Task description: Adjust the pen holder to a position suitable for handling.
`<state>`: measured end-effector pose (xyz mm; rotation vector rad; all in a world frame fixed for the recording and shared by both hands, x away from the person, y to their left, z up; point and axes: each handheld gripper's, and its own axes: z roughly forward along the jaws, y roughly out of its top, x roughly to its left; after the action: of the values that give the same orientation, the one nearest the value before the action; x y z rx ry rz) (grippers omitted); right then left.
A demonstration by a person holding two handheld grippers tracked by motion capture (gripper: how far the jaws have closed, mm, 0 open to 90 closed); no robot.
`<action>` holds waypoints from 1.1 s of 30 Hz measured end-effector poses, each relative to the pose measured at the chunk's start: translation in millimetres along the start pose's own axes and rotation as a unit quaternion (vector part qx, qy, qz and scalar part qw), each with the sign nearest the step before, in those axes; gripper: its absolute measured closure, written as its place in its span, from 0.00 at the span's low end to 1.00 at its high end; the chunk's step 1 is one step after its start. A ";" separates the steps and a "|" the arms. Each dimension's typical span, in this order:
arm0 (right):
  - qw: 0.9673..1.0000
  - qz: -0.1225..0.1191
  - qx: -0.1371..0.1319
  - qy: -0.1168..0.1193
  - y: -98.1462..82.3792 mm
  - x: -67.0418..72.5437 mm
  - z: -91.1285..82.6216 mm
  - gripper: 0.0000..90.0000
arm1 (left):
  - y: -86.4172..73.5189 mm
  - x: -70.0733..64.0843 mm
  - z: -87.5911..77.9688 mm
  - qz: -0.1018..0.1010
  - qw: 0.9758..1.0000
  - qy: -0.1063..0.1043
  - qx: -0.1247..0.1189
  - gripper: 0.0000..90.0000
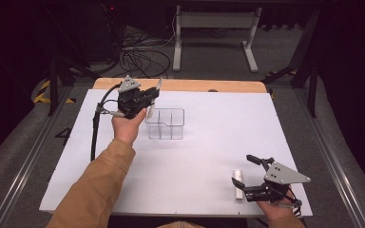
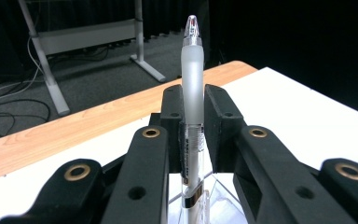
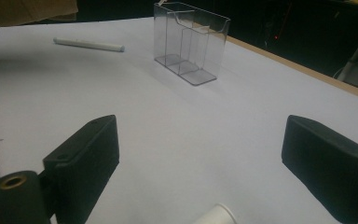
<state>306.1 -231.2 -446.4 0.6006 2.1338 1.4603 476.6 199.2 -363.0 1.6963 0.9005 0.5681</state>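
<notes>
One white table [image 1: 199,142] carries a clear divided holder [image 1: 165,124]. The left gripper [image 1: 148,99], beside the holder, has its jaws pinching an upright frosted pen [image 2: 192,93]. The right gripper [image 1: 246,176] has jaws spread around a white cylinder [image 1: 238,184] near the table's front edge.

Organizer [image 1: 165,124] far-left on table [image 1: 209,156] — marker [image 1: 238,185] near-right (by edge).
</notes>
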 end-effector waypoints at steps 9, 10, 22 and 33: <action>1.000 0.000 -0.001 0.000 -0.1 0.2 0.0 0.13 | -5.2 -0.7 3.7 -0.003 1.000 -0.005 0.013 0.87; 1.000 0.000 -0.001 0.000 -0.1 0.2 0.0 0.13 | -5.5 -0.4 3.5 -0.003 1.000 -0.005 0.014 0.87; 1.000 0.000 0.001 0.001 -0.3 0.5 1.1 0.13 | 0.9 -4.3 -15.6 -0.004 1.000 -0.016 -0.006 0.53; 1.000 0.003 0.005 0.003 0.2 1.6 2.1 0.13 | 3.3 -13.4 -54.7 0.036 0.999 -0.023 -0.013 0.35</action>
<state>306.1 -228.7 -447.1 0.6072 2.1469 1.4557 428.6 220.3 -342.4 1.7176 0.7991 0.5830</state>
